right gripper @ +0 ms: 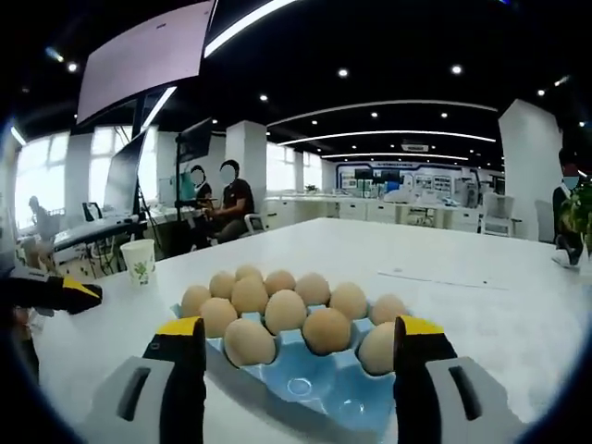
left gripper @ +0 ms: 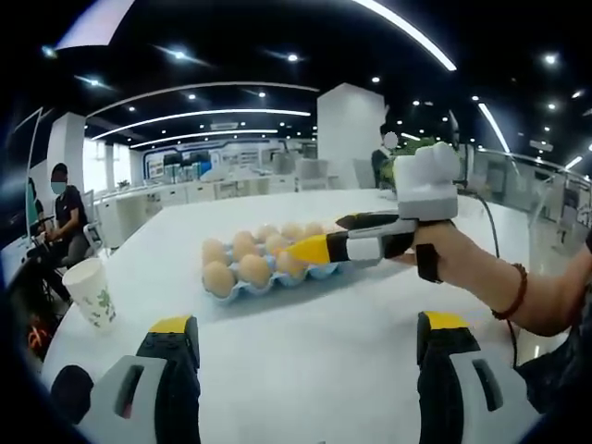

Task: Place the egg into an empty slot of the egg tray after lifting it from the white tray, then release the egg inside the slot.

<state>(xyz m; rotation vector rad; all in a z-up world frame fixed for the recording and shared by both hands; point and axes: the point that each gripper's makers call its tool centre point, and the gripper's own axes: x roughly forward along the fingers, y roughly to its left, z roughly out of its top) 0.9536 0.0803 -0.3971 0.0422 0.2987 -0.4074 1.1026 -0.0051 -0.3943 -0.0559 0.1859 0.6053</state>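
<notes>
Left gripper [left gripper: 305, 347]: nearest in the left gripper view, jaws spread wide over bare white table [left gripper: 305, 370], nothing between them.

Right gripper [right gripper: 289, 347]: jaws wide apart, empty, hanging above the near edge of the blue egg tray [right gripper: 324, 388].

Egg tray: two vacant slots at the near edge, between the jaws — the rest filled with brown eggs [right gripper: 285, 310], seated upright, long axis vertical, blunt ends apparently down.

Paper cup [right gripper: 139, 261]: beyond, well apart from the tray.

Progress: judged either just released or not yet begun — no white tray discernible, no egg in hand. Which egg is the task's cannot be told.
</notes>
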